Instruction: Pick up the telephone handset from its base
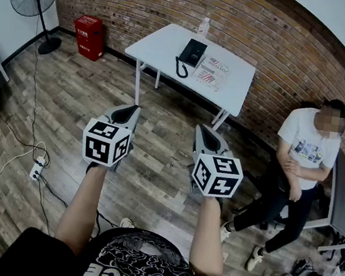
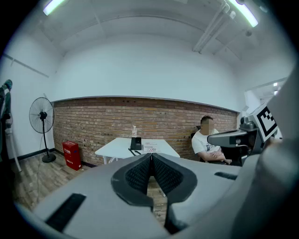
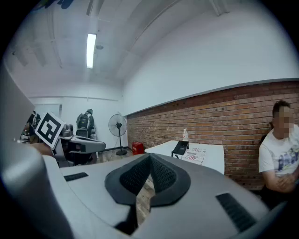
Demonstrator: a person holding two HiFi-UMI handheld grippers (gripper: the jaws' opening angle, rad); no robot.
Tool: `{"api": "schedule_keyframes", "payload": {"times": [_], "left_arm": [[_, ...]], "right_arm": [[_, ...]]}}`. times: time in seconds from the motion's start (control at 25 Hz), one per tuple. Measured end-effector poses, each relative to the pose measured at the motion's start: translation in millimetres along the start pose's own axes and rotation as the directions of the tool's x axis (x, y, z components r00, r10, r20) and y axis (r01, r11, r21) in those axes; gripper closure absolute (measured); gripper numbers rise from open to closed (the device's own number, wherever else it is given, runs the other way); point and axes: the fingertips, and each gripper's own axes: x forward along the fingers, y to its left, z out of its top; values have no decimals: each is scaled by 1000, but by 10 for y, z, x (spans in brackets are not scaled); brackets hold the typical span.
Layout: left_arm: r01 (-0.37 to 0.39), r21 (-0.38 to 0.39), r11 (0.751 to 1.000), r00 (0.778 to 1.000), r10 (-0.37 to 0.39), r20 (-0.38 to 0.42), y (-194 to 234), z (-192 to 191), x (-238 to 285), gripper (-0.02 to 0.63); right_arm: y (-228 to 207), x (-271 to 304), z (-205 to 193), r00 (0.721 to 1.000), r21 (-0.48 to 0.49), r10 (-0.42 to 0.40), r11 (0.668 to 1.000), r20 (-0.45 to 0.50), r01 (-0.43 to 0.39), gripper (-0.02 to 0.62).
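Nearest, the left gripper and right gripper each have their jaws pressed together on nothing. The telephone sits at twelve o'clock on the white table, well apart from both. Its handset is probably light, stiff, smooth plastic; take it across the slim middle, minding the coiled cord

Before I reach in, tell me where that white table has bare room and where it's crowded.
Free: the table's left end, from its left corner up to the telephone, and a strip along the right edge past the papers. Crowded: the middle, where telephone, papers and the bottle behind them sit close together.
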Motion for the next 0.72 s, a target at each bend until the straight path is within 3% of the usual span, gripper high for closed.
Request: {"api": "schedule_keyframes", "payload": {"times": [0.44,0.72], "left_arm": [[76,-20,997,997,-76,-6,268,-117,7,597],[65,-26,998,998,-65,2,550,-115,55,595]], "right_arm": [[338,267,-87,1000,2,-5,1000,-26,5,595],[454,516,-78,999,-3,3,1000,-31,-3,595]]}}
